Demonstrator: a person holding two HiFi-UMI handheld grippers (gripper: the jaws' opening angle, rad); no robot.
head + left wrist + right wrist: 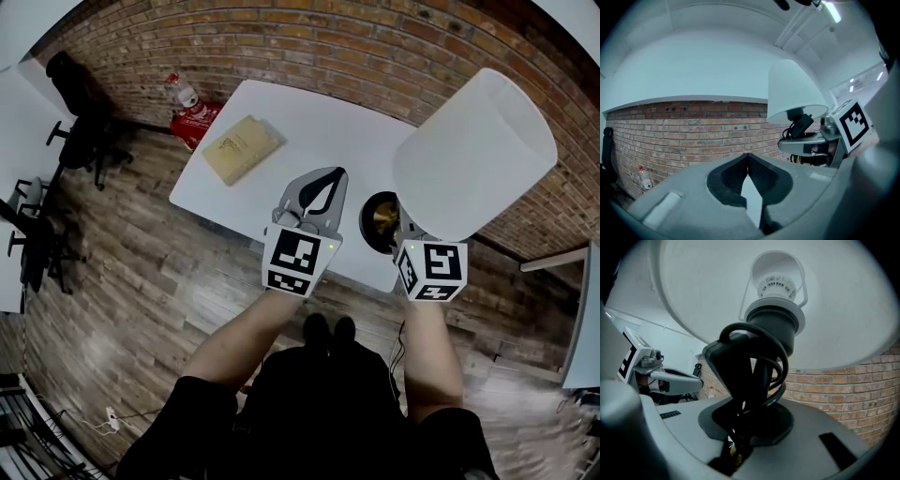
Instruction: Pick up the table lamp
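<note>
The table lamp has a wide white shade (473,155) and a dark round base (382,221) that shows under the shade, over the near edge of the white table (309,131). My right gripper (405,228) is shut on the lamp's black stem (757,366), which has its cord wound round it. In the right gripper view the shade (843,305) and the bulb socket (776,284) fill the top. My left gripper (317,195) is shut and empty, level beside the lamp on its left. The left gripper view shows its jaws (748,159) meeting, with the lamp shade (793,91) and my right gripper (806,143) to the right.
A tan book (242,148) lies on the table's far left part. A red object with a bottle (192,114) sits by the brick wall (375,47). Black office chairs (82,117) stand at the left beside another white desk (14,122). The floor is wood.
</note>
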